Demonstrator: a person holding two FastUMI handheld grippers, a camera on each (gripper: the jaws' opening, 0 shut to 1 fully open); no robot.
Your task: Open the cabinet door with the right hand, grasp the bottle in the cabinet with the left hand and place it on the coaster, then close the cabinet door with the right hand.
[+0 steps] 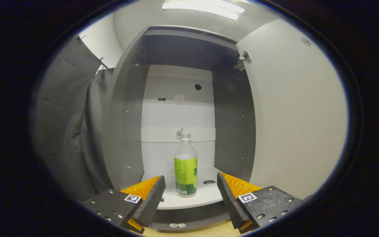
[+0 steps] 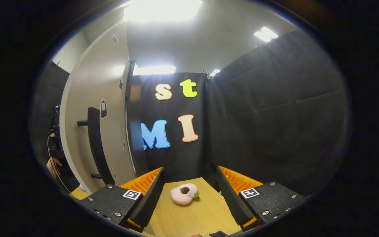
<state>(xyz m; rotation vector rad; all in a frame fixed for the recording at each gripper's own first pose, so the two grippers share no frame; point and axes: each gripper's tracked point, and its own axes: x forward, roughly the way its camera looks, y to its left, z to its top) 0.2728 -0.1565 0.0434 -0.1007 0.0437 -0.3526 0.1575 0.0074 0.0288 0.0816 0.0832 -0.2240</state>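
One step done: door (image 1: 294, 125) open; my left gripper (image 1: 191, 194), jaws apart, must advance around the bottle (image 1: 185, 166).

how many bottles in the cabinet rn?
1. A green-labelled bottle stands upright on the cabinet's white shelf, ahead of the open left gripper. The dark upper part could hide more.

Left claw (image 1: 191, 194) and right claw (image 2: 189, 194) both level, fingers spread, gripping nothing.
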